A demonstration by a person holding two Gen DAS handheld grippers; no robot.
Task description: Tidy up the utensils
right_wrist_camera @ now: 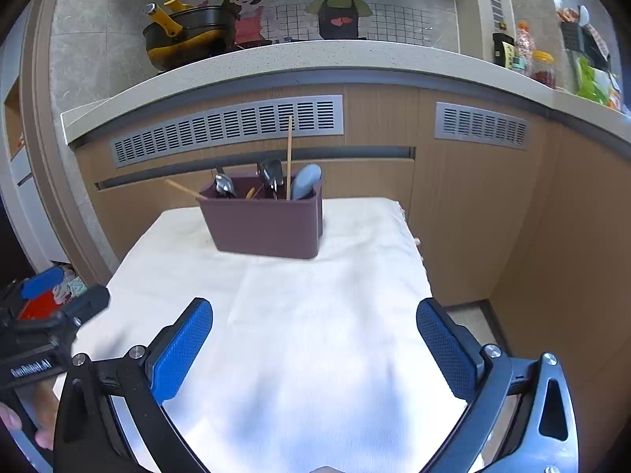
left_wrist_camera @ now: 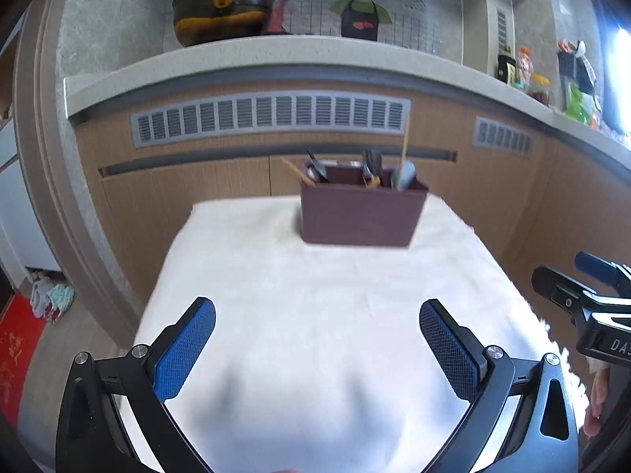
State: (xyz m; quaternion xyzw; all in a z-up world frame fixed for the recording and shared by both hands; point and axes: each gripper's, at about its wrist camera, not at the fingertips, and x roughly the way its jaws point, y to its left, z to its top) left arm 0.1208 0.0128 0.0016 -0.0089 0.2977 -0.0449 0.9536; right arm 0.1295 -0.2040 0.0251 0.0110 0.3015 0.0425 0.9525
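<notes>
Left claw [left_wrist_camera: 317,349] and right claw [right_wrist_camera: 314,349] spread, empty — utensil holder [right_wrist_camera: 264,226] well beyond, upright on white cloth [right_wrist_camera: 299,315]

Maroon utensil caddy [right_wrist_camera: 264,228], white cloth [right_wrist_camera: 299,335]

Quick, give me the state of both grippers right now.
Left gripper: open, holding nothing, only the white cloth between its fingers.
Right gripper: open, holding nothing, well short of the utensil holder.

Utensils [right_wrist_camera: 272,181] upright in maroon caddy [right_wrist_camera: 262,228]
</notes>
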